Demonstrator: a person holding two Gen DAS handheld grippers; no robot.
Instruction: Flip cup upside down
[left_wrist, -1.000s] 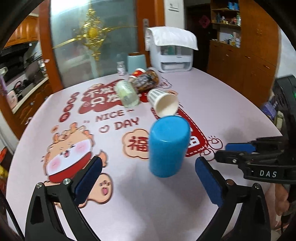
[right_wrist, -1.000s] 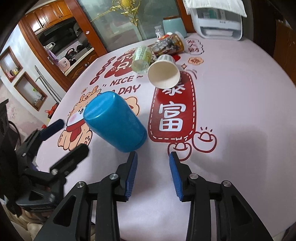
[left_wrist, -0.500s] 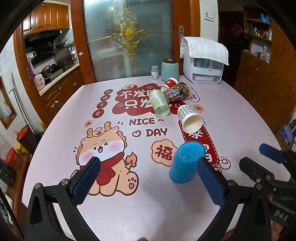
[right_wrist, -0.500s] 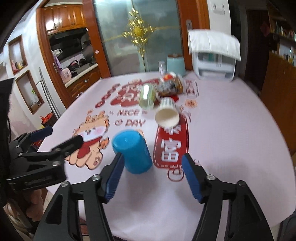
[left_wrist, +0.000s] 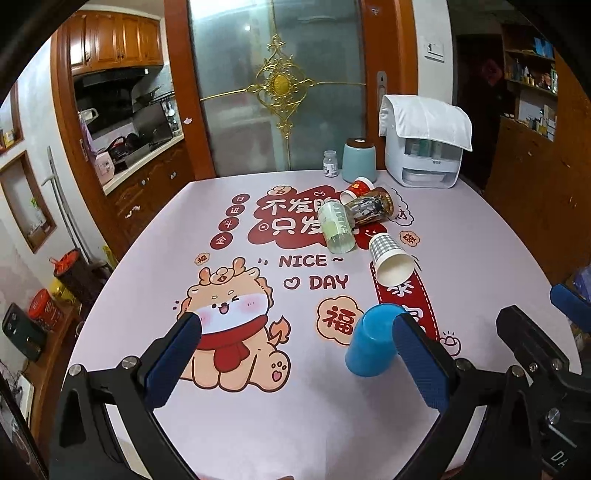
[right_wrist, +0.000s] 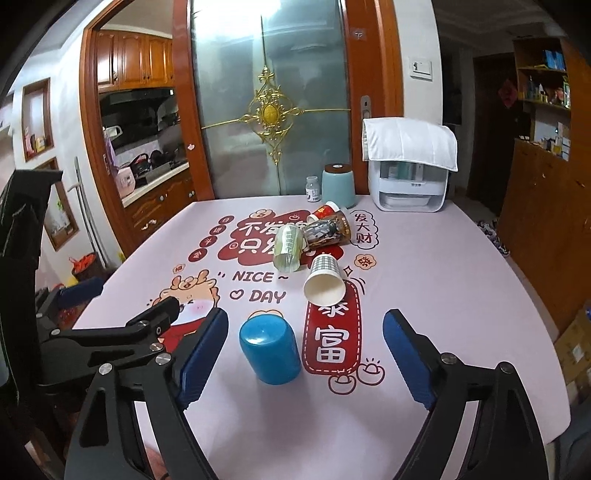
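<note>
A blue plastic cup (left_wrist: 373, 339) stands upside down on the pink printed tablecloth (left_wrist: 258, 424), closed base up; it also shows in the right wrist view (right_wrist: 269, 350). My left gripper (left_wrist: 295, 362) is open and empty, held back from the cup, which stands just ahead of its right finger. My right gripper (right_wrist: 306, 363) is open and empty, with the cup ahead between its fingers, nearer the left one. Neither gripper touches the cup.
Several cups lie on their sides further back: a checked paper cup (right_wrist: 325, 280), a pale green cup (right_wrist: 290, 247), a dark printed cup (right_wrist: 327, 230) and a red cup (right_wrist: 325, 211). A teal canister (right_wrist: 338, 184), small bottle (right_wrist: 313, 188) and white appliance (right_wrist: 410, 184) stand at the far edge.
The blue cup went from tilted to standing upside down on the table. Both grippers opened wider and pulled back and up from it.
</note>
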